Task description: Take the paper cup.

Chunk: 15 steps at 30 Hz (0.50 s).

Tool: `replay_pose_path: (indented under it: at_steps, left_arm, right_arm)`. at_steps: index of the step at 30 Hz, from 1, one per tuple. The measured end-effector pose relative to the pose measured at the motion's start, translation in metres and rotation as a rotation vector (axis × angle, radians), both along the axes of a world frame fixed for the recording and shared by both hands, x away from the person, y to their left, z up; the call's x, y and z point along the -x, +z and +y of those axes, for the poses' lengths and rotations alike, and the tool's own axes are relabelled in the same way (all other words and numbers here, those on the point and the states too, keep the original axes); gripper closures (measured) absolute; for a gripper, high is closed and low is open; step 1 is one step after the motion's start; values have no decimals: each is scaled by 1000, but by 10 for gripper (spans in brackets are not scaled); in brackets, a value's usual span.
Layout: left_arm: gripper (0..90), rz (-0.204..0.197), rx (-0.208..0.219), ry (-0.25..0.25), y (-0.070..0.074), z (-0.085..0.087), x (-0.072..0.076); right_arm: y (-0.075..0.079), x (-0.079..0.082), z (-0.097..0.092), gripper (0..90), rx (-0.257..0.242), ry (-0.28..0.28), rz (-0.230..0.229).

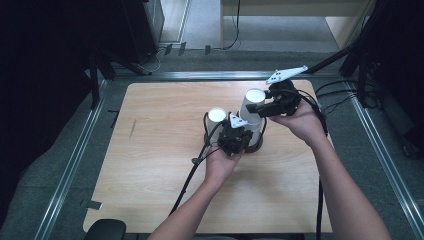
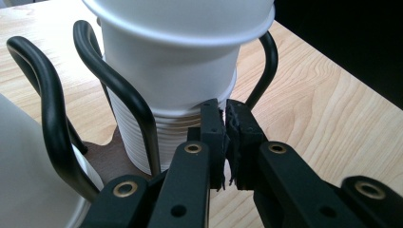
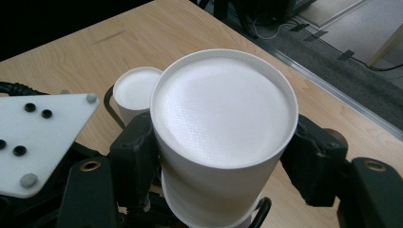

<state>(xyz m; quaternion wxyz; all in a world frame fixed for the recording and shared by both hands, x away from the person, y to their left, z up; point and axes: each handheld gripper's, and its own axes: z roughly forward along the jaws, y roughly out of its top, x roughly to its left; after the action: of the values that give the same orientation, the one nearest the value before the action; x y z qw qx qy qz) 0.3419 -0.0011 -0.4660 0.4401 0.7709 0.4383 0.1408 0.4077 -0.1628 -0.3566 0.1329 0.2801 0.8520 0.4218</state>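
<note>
Right tool [image 3: 223,156] around cup [image 3: 223,114]

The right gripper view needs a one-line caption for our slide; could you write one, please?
Right gripper clasps the top upside-down white cup of a stack in a black wire rack.

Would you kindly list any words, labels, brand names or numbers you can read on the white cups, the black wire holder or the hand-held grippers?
No text can be read anywhere.
Top white cup: plain, no print.
Second white cup: plain.
Black wire holder: no label.
Grey plate on the left hand-held gripper: black dots and grey studs, no characters.
Wooden table: bare grain, no markings.
</note>
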Motion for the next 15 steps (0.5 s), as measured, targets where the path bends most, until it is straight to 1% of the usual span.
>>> replay_pose_path:
  at_steps: [5,6,7,12,15]
  left_arm:
    - [852,-5,1,-3,0,0,0]
    - [852,-5,1,-3,0,0,0]
    - [852,-6,0,-5,-1,0,0]
    - [849,-4,0,-8,-1,1,0]
    - [847,-4,-3,-10,-1,1,0]
  right_arm:
    - [11,2,-1,334,-6,10,-8]
    - [11,2,-1,334,-6,10,-8]
    - [17,3,-1,335,-6,14,-13]
    - [31,8,-2,335,-10,20,-34]
    - [39,10,-3,335,-12,19,-37]
